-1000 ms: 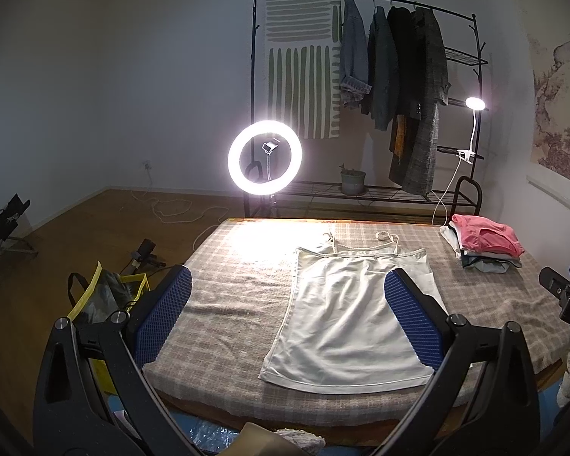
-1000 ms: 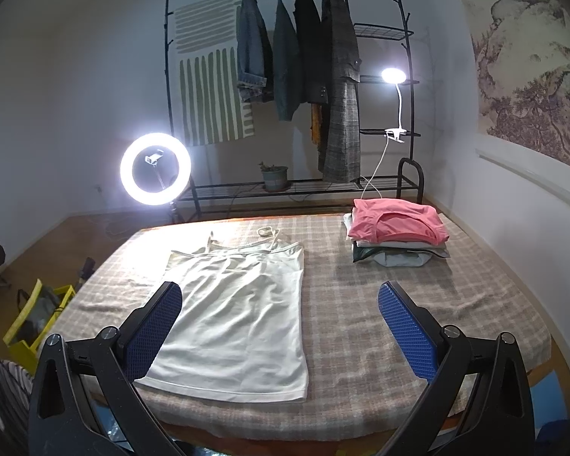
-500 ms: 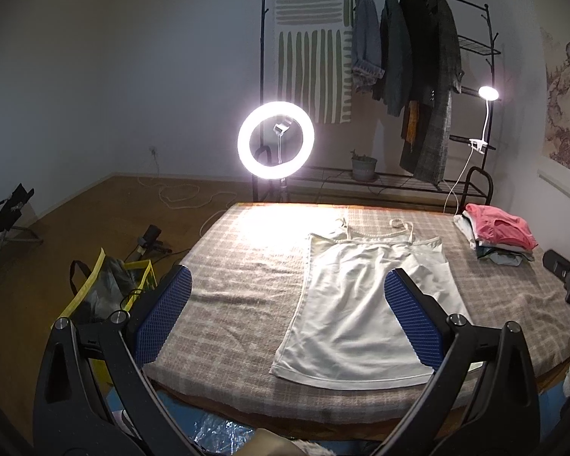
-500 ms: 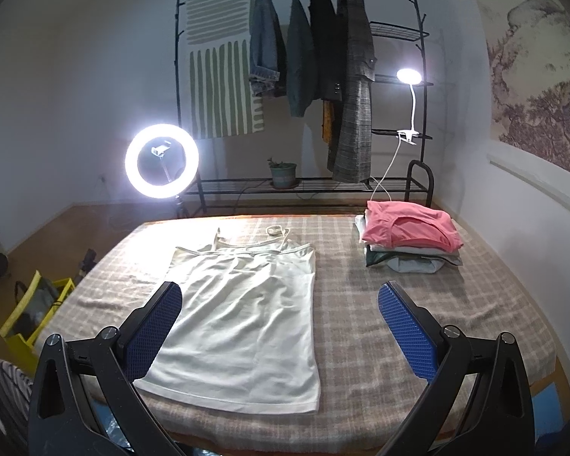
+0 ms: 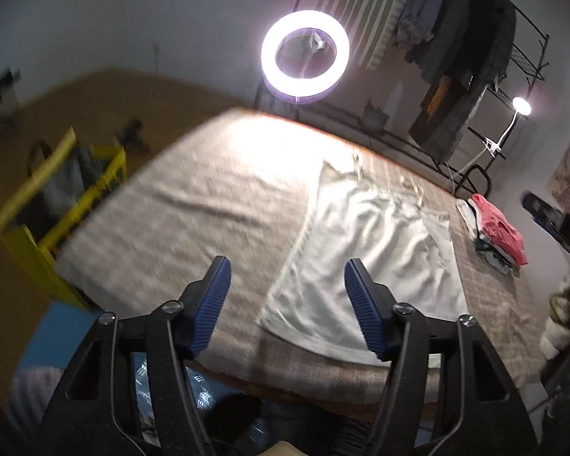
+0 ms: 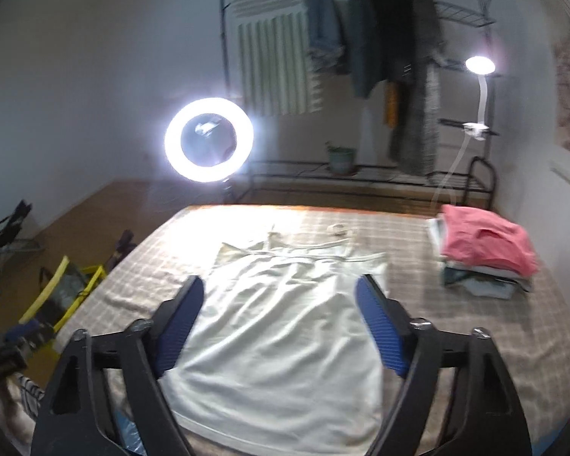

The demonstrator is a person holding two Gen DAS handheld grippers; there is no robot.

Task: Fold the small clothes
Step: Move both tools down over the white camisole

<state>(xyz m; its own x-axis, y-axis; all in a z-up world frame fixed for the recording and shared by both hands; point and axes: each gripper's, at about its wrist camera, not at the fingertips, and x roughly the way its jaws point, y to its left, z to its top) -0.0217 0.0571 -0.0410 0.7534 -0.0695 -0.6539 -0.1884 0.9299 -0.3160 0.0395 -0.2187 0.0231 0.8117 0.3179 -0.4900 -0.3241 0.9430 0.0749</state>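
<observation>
A white strappy top [image 5: 376, 254] lies spread flat on the checked table cover [image 5: 193, 212], straps at the far end; it also shows in the right wrist view [image 6: 285, 334]. My left gripper [image 5: 287, 285] is open and empty, above the near edge, over the top's near left corner. My right gripper [image 6: 279, 300] is open and empty, above the lower half of the top. A stack of folded clothes with a pink one uppermost [image 6: 486, 239] sits at the far right; it also shows in the left wrist view [image 5: 497, 228].
A ring light [image 6: 209, 140] stands behind the table's far left. A clothes rack [image 6: 380, 60] and a clip lamp [image 6: 479, 64] stand behind. A yellow bag [image 5: 57, 190] sits on the floor to the left.
Both grippers have moved forward and down toward the table. The left view has tilted, and the right gripper now hangs over the top. Both stay open.
</observation>
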